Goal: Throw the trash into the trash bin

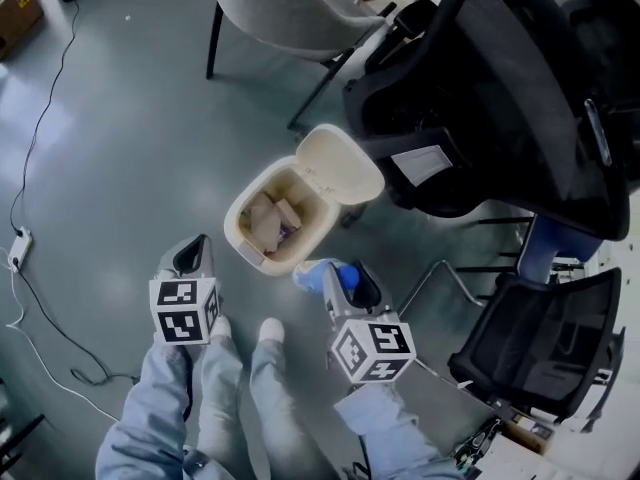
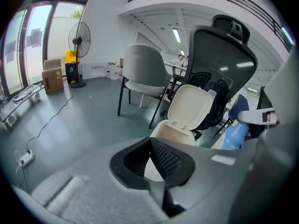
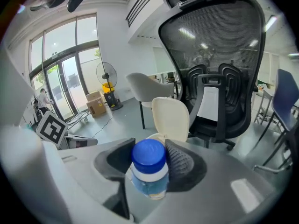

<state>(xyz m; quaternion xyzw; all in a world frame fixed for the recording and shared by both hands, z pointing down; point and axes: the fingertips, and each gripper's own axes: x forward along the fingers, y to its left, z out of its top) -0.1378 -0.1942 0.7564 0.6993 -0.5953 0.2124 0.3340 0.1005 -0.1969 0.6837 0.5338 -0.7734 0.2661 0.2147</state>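
Observation:
A cream trash bin (image 1: 262, 253) stands on the grey floor with its lid (image 1: 340, 163) flipped up and crumpled trash (image 1: 272, 218) inside. My right gripper (image 1: 345, 280) hovers just right of the bin's near rim, shut on a clear blue-capped plastic bottle (image 1: 316, 274). In the right gripper view the bottle (image 3: 149, 164) sits upright between the pads of the right gripper (image 3: 149, 155), with the lid (image 3: 170, 118) just beyond. My left gripper (image 1: 192, 253) is left of the bin, shut and empty. In the left gripper view the left gripper (image 2: 149, 146) points at the bin (image 2: 168, 130).
A black mesh office chair (image 1: 520, 98) crowds the bin's right side, with a second black chair (image 1: 545, 338) at lower right. A grey shell chair (image 1: 290, 8) stands behind. A cable (image 1: 40, 118) and power strip (image 1: 18, 248) lie at left. The person's shoes (image 1: 245, 333) are near the bin.

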